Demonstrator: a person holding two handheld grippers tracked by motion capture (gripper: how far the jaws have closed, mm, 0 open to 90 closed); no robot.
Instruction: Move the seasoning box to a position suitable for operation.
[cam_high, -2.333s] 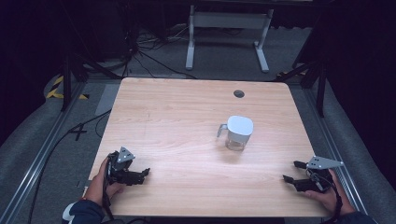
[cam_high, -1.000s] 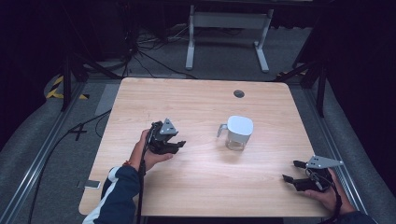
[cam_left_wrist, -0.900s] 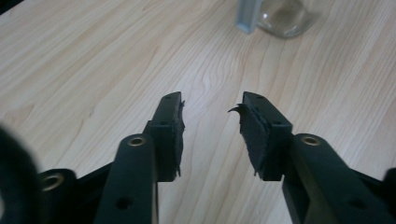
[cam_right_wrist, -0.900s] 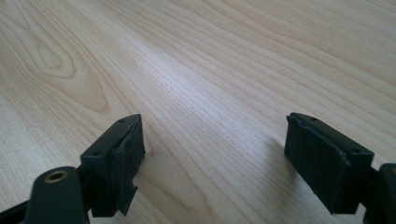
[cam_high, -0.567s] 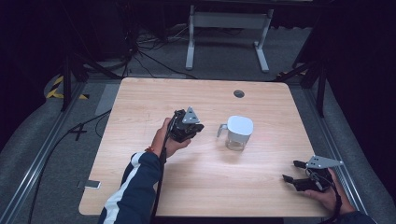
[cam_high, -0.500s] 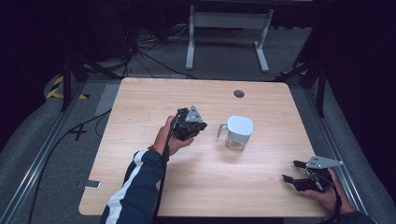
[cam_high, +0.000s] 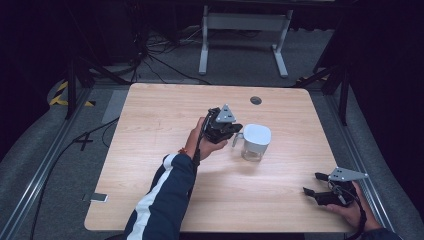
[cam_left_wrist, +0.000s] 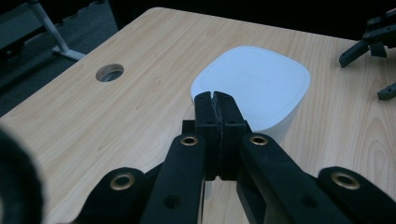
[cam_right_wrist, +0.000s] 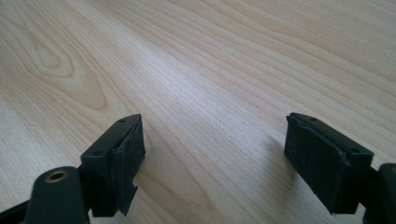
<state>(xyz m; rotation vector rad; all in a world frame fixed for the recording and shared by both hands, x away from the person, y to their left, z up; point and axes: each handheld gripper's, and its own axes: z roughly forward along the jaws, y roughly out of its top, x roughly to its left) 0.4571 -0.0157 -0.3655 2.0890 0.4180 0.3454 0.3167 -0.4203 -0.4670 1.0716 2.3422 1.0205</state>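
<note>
A clear jug with a white lid stands on the wooden table, right of its middle. My left gripper is held against the jug's left side, where the handle is. In the left gripper view its jaws are pressed together just in front of the white lid; whether the handle is pinched is hidden. My right gripper rests near the table's front right corner. Its jaws stand wide apart over bare wood.
A round cable hole lies in the table behind the jug. Beyond the far edge a white metal stand sits on the floor with cables. A small flat device lies on the floor at front left.
My left gripper has travelled from the front left of the table up and to the right, ending at the jug's handle side. The right gripper and the jug stayed put.
</note>
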